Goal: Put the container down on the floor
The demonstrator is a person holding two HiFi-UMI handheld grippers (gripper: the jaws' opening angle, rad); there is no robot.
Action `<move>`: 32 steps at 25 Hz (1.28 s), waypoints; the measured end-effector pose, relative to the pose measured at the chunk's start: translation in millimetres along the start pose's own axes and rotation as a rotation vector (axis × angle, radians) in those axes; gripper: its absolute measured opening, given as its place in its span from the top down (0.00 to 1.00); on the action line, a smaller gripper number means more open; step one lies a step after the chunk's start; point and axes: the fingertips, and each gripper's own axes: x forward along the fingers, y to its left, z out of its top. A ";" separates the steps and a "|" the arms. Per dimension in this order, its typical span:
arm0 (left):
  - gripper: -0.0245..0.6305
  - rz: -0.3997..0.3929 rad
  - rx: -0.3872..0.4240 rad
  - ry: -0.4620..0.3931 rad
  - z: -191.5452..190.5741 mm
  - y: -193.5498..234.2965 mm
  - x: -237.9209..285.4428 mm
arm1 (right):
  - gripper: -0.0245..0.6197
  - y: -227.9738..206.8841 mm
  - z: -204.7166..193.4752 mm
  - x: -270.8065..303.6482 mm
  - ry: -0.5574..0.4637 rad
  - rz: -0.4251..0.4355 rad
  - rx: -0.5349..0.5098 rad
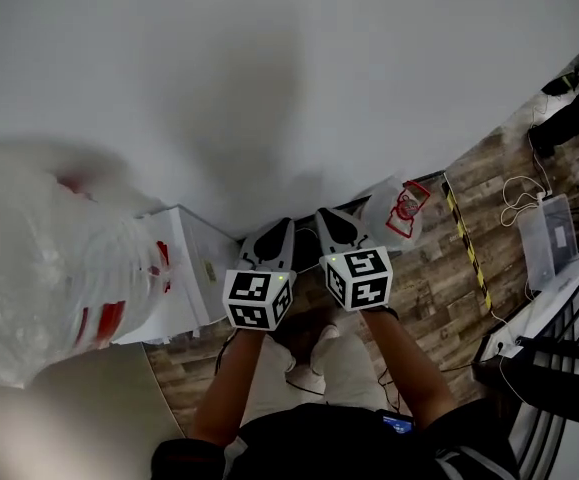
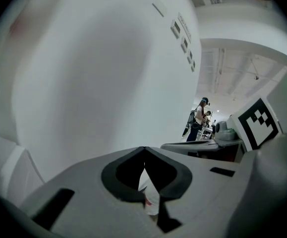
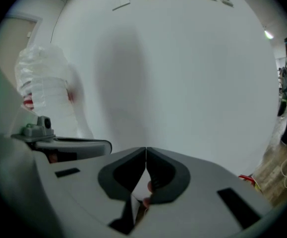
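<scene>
A white box-like container (image 1: 184, 268) with red marks stands on the wooden floor against the white wall, just left of my grippers. The left gripper (image 1: 277, 230) and right gripper (image 1: 334, 220) are side by side above the floor and point at the wall. Both are shut, tip against tip, with nothing seen held. In the left gripper view the left gripper (image 2: 144, 148) faces bare wall; only a sliver of white and red shows through the gap behind its pads. The right gripper (image 3: 146, 148) looks the same in its own view.
A large clear plastic bag of white and red items (image 1: 39, 268) looms blurred at the left. A white bag with red print (image 1: 401, 211) lies right of the grippers. A yellow-black floor strip (image 1: 466, 243), cables, a clear bin (image 1: 552, 236) and a black rack (image 1: 559, 368) are at the right.
</scene>
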 end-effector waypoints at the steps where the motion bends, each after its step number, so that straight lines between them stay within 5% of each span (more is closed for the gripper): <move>1: 0.94 0.000 0.000 0.003 7.3 -4.2 -5.8 | 0.91 2.9 7.7 -6.3 -0.002 0.004 0.008; 16: 0.94 0.031 0.050 -0.062 99.5 -48.9 -91.8 | 0.91 50.5 97.5 -90.4 -0.091 0.075 -0.002; 32: 0.94 0.050 0.069 -0.175 132.6 -98.8 -151.6 | 0.91 73.1 133.9 -162.3 -0.174 0.131 -0.100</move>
